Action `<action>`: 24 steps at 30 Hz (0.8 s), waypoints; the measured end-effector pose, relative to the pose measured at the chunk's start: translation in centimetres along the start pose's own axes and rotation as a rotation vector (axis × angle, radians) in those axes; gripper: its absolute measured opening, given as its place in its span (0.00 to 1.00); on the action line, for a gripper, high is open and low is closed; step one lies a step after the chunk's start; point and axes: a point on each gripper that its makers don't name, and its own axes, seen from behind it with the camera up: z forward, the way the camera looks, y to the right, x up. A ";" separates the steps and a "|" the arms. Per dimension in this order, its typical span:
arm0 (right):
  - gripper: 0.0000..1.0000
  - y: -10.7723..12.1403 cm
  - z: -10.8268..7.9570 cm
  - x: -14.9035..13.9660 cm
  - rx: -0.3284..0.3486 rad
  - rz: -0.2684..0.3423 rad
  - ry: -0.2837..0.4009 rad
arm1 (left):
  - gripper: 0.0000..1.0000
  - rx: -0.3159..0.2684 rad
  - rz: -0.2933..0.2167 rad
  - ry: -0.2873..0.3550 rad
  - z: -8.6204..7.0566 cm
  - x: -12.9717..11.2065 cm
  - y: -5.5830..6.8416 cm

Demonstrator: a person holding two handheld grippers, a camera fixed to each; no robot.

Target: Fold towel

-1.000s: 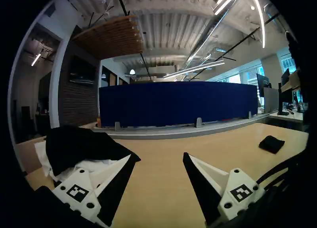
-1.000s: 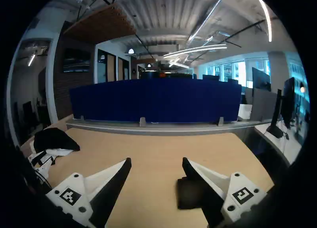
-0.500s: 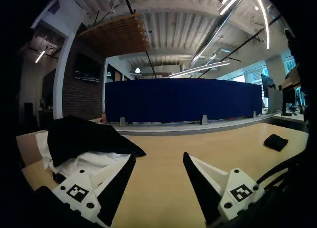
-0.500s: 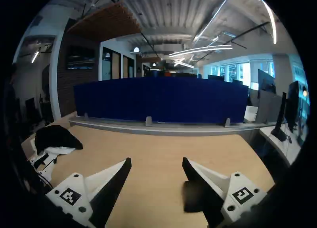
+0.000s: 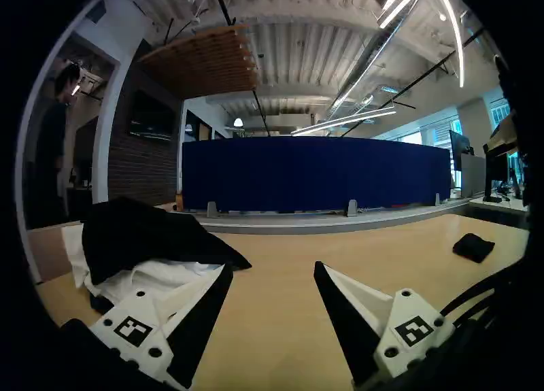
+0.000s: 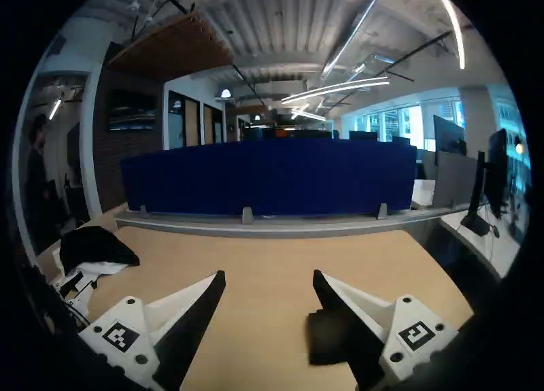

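**Both tongs spread wide, no towel in hand yet**

Left gripper view: the left gripper (image 5: 272, 267) hangs low over the light wooden table (image 5: 285, 336). Its two white fingers stand far apart with bare tabletop between them, and they grip nothing. Just beyond its left-hand finger lies a rumpled heap of black cloth over white cloth (image 5: 139, 241). The fingertip seems to overlap the white edge, though I cannot tell whether it touches. Going by the task, this heap is probably the stock of towels waiting to be folded, and open fingers beside it suit a reach for a fresh one. Well apart, near the table's right side, sits a small dark folded cloth (image 5: 474, 247), likely set aside as finished. A long blue fabric partition (image 5: 313, 173) closes off the far edge.

Right gripper view: the right gripper (image 6: 268, 274) is likewise wide open and empty, held level above the table. The small dark folded cloth (image 6: 325, 333) lies flat under and beside its right-hand finger, blurred and partly hidden. The heap (image 6: 95, 245) sits far off to the left. This spacing looks deliberate, with each hand near its own pile and the middle of the table left as folding room
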 end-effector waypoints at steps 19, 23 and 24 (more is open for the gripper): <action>1.00 7.4 -2.7 0.6 -0.053 0.093 0.190 | 0.96 0.000 0.000 0.000 -0.2 0.0 -0.1; 1.00 8.7 -3.0 -0.4 -0.058 0.121 0.238 | 0.96 0.000 0.000 0.000 -0.2 0.0 -0.1; 1.00 9.0 -3.1 -0.7 -0.061 0.127 0.248 | 0.96 0.000 0.000 0.000 -0.1 0.0 -0.1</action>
